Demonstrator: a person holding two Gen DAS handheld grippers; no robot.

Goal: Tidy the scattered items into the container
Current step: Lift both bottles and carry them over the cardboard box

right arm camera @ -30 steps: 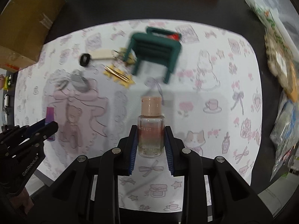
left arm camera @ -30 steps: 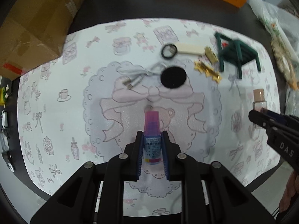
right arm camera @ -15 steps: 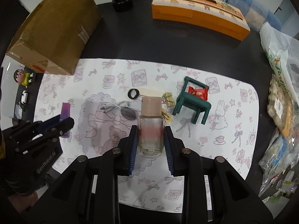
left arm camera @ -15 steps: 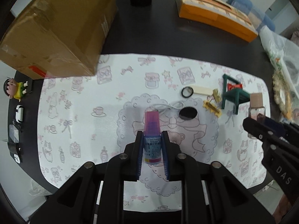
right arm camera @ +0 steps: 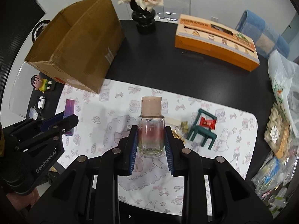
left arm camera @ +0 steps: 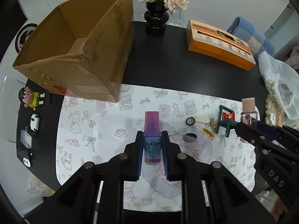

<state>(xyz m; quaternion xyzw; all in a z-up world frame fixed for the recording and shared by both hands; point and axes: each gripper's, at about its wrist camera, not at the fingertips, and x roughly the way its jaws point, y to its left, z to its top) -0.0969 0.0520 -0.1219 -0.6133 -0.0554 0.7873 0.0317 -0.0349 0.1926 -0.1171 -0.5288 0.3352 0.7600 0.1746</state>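
Observation:
My left gripper (left arm camera: 152, 141) is shut on a small blue bottle with a purple cap (left arm camera: 152, 130), held high above the patterned mat (left arm camera: 104, 134). My right gripper (right arm camera: 151, 136) is shut on a clear glass bottle with a beige cap (right arm camera: 151, 123), also raised. The open cardboard box (left arm camera: 78, 56) stands at the back left, apart from both grippers. On the mat lie a green toy chair (left arm camera: 225, 122) with a red candy (left arm camera: 228, 116) on it, gold clips (left arm camera: 208, 132), a black ring with a tag (left arm camera: 190, 121), a black disc (left arm camera: 189, 137) and a white cable (left arm camera: 179, 131).
A black vase of pale roses (left arm camera: 157, 18) and an orange box (left arm camera: 220, 46) stand at the back. A blue towel (left arm camera: 250, 35) and plastic bags (left arm camera: 280, 85) crowd the right edge. A cartoon figure (left arm camera: 30, 98) and a toy car (left arm camera: 34, 122) sit off the mat's left side.
Both grippers have risen well above the mat with their bottles, and the views have tilted up, bringing the box's open top and the vase into sight.

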